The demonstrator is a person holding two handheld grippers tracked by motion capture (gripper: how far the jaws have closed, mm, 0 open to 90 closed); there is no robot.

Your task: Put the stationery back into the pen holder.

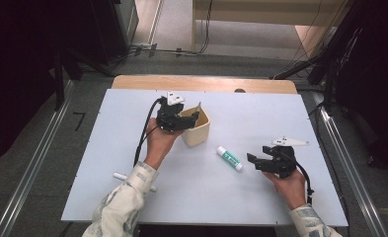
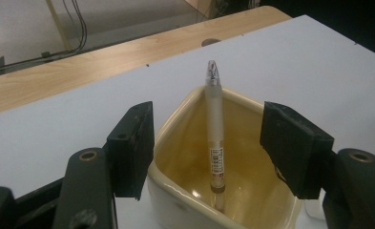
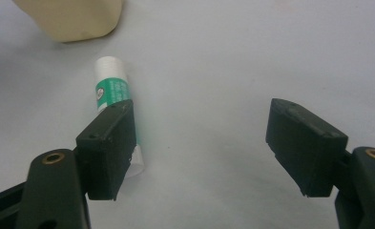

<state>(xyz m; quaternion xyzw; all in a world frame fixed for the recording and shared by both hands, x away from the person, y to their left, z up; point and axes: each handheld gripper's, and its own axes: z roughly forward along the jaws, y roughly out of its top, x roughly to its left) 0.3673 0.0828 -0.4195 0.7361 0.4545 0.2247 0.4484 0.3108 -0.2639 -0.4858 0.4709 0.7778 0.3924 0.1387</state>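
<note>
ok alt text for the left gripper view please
A frosted white pen with a silver tip stands upright inside a glossy cream ceramic cup, leaning on its far rim. The left gripper has its two black jaws wide open, one on either side of the cup, above a white table with a wooden strip behind.

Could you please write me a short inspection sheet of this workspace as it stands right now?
Surface: white table top, wooden strip along its far edge.
Job's things: cream cup with a pen standing inside; green-and-white glue stick lying flat on the surface.
Clutter: white stick-like item beside the left sleeve.
Grippers: left hand-held gripper open, jaws either side of the cup; right hand-held gripper open, near the glue stick.
Cables: one trails from each gripper; more on the floor beyond.
Surroundings: grey floor, metal rails, dark stands.
</note>
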